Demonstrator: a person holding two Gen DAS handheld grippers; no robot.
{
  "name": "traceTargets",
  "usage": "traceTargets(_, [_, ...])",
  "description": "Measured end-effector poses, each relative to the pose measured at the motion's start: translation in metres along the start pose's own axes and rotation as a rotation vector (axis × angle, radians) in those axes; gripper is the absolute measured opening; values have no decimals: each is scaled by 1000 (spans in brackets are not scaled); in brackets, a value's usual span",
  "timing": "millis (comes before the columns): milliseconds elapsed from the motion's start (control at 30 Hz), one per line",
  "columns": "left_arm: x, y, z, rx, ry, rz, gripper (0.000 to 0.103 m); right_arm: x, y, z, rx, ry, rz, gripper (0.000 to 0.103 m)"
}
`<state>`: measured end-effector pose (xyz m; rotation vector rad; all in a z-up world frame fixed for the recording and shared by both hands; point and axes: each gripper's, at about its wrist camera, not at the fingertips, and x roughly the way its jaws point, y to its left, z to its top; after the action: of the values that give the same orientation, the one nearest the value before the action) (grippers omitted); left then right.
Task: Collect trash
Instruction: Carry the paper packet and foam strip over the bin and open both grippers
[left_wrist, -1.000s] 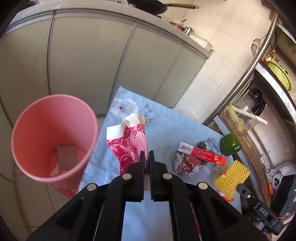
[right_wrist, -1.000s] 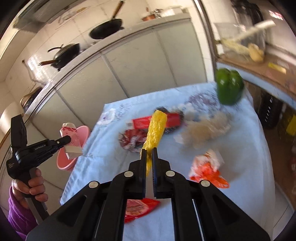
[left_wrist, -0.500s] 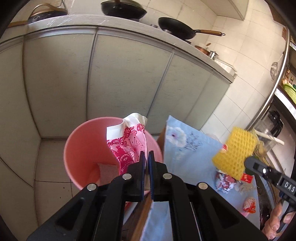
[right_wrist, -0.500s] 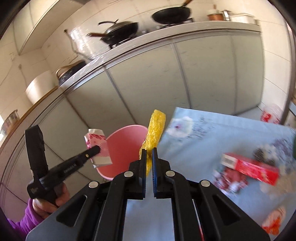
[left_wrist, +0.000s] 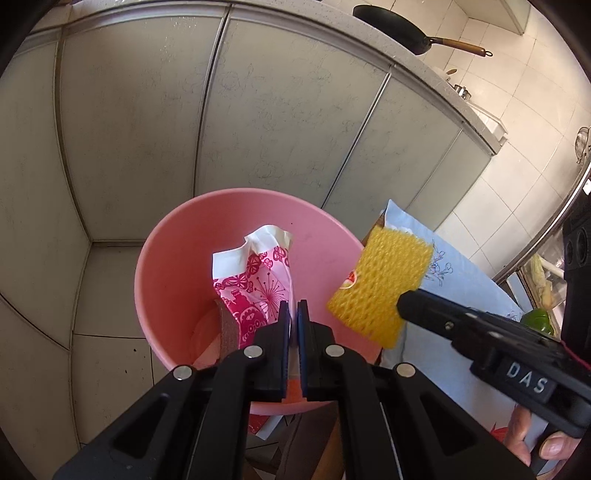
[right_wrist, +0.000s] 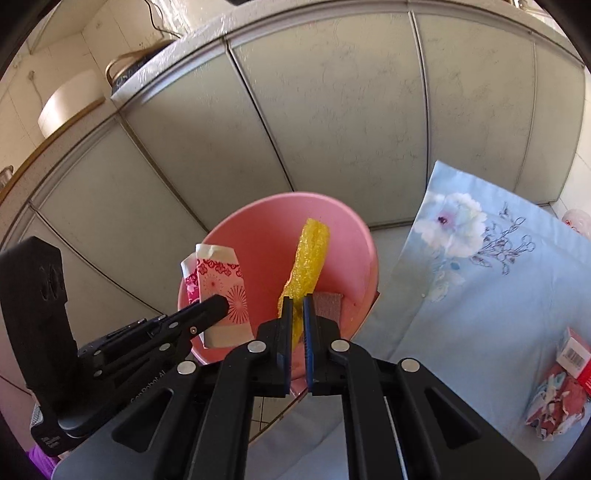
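Left tongs (left_wrist: 291, 306) pinch light, floppy wrapper (left_wrist: 255, 284); right tongs (right_wrist: 298, 303) pinch soft foam net (right_wrist: 306, 254), both over pink bin (left_wrist: 166, 258), edge grips OK.

Bright daylight throughout, strongest on the white wall tiles (left_wrist: 517, 122) at upper right, nearly washed out. Soft shadow across the cabinet doors (right_wrist: 332, 122). Sharp focus at centre; heavy fisheye bending toward black rounded corners. Slight blur on the tablecloth (right_wrist: 480, 258).
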<state>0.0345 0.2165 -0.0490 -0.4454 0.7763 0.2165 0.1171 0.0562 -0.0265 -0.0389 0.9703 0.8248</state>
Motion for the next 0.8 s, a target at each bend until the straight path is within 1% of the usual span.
traceTargets(100, [4, -1, 1, 4, 5, 25, 7, 10, -4, 0, 34, 37, 18, 6])
traceTargets(133, [4, 0, 2, 1, 6, 23, 8, 11, -5, -1, 39, 37, 23, 8])
traceTargets(167, [5, 1, 2, -5, 7, 21, 13, 10, -6, -1, 42, 36, 18, 10])
traceTargets(200, [4, 4, 3, -16, 5, 22, 17, 9, -6, -2, 40, 33, 18, 15])
traceTargets(233, [2, 5, 4, -27, 0, 19, 17, 7, -7, -1, 41, 30, 21, 18])
traceTargets(333, [-8, 8, 3, -42, -18, 6, 18, -2, -7, -1, 42, 9, 34, 22])
traceTargets(533, [-31, -3, -2, -10, -51, -15, 18, -27, -6, -8, 38, -30, 55, 23])
traceTargets(667, [-47, -16, -8, 23, -60, -42, 18, -52, -8, -23, 32, -58, 54, 23])
traceTargets(733, [-51, -29, -11, 42, -55, -61, 18, -66, -11, -32, 35, -71, 56, 23])
traceTargets(800, [-56, -38, -18, 59, -55, -83, 18, -83, -12, -44, 24, -88, 38, 23])
